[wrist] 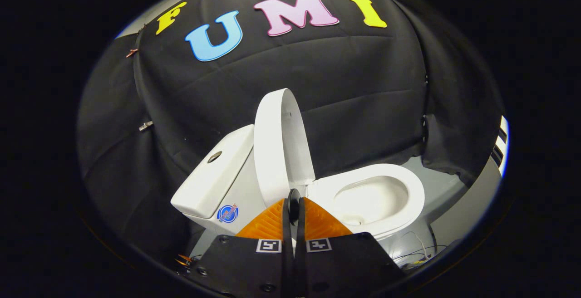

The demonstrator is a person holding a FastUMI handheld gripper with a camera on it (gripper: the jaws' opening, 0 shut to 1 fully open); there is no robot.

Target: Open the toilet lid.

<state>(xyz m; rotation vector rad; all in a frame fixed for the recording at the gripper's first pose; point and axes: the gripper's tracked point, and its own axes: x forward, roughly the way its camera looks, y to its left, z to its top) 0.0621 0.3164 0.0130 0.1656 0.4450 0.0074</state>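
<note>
Starting at the left, I am looking at the tank (pixel 213 175) with its flush button (pixel 214 156) on top and a round sticker low on its side. Just right of it the lid (pixel 277 146) is standing upright on its hinge, close to the tank but, as far as I can tell from this angle, not quite resting against it. Further right the seat (pixel 408 184) and the open bowl (pixel 372 200) are lying exposed.

I am holding my tool (pixel 294 205) with its fingers pressed narrow together, gripping nothing, their tips sitting just in front of the lid's lower edge near the hinge.

The lid is looking all but open to me. To finish well, I am thinking of nudging its inner face gently backward until it leans on the tank, pushing higher up rather than at the hinge, so it is not tipping forward again when I draw away.
</note>
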